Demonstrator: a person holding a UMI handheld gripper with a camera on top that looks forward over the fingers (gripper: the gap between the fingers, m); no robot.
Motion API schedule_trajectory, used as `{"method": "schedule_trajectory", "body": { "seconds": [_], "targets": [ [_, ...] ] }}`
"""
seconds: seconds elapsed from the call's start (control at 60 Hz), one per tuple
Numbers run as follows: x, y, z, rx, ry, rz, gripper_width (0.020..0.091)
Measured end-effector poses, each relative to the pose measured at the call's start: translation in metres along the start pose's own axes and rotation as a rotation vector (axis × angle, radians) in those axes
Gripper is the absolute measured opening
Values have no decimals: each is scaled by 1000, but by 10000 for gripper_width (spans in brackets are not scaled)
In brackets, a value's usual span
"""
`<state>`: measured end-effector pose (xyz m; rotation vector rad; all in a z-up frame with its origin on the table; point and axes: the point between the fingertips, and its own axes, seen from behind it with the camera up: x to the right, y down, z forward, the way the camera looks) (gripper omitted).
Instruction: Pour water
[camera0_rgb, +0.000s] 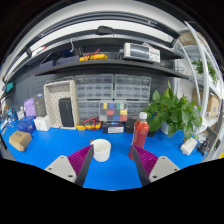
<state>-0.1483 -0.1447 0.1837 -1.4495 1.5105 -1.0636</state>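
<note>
Open gripper (112, 163); white cup (101, 150) between fingers, red bottle (141, 131) beyond

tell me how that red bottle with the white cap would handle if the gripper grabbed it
The red bottle stands tall and narrow on the blue table, so a high push would probably tip it. It looks smooth and round, perhaps slippery. The gripper is open, short of it, with the white cup between its fingers.

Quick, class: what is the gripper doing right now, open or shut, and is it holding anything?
Gripper: open, holding nothing. The white cup stands on the blue table just ahead, between the finger lines; the red bottle stands beyond the right finger.
</note>
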Motion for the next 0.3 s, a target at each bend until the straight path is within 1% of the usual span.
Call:
{"method": "schedule_trajectory", "body": {
  "seconds": [0.3],
  "targets": [
    [-10, 13, -8, -32, 4, -14, 787]
  ]
}}
